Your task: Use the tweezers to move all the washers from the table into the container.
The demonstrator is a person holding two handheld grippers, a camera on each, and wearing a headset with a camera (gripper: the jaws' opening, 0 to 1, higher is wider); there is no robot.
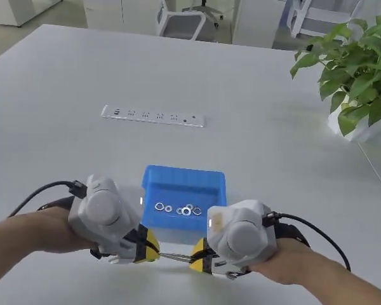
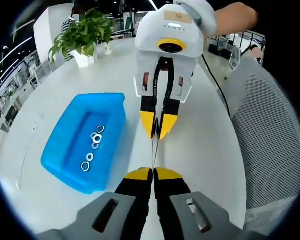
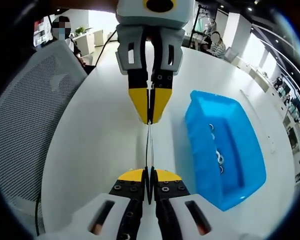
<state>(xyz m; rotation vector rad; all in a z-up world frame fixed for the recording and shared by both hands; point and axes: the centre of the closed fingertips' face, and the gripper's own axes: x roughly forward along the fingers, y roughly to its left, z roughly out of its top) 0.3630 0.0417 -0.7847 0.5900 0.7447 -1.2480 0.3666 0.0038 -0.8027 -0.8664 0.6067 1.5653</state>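
Note:
A blue container (image 1: 183,182) sits on the white table (image 1: 241,140) with several metal washers (image 1: 178,209) lying inside it. Just in front of it, the thin tweezers (image 1: 174,257) span between my two grippers. My left gripper (image 1: 151,250) is shut on one end and my right gripper (image 1: 198,259) is shut on the other. In the left gripper view, my jaws (image 2: 153,173) pinch the tweezers (image 2: 154,152), with the container (image 2: 70,150) and washers (image 2: 92,146) to the left. The right gripper (image 3: 149,174) view shows the tweezers (image 3: 149,145) and the container (image 3: 240,175) to the right.
A white power strip (image 1: 152,117) lies beyond the container. A potted plant (image 1: 359,70) stands at the table's far right edge. A grey mesh chair (image 2: 270,130) sits close behind the near table edge. Chairs and cabinets stand beyond the far edge.

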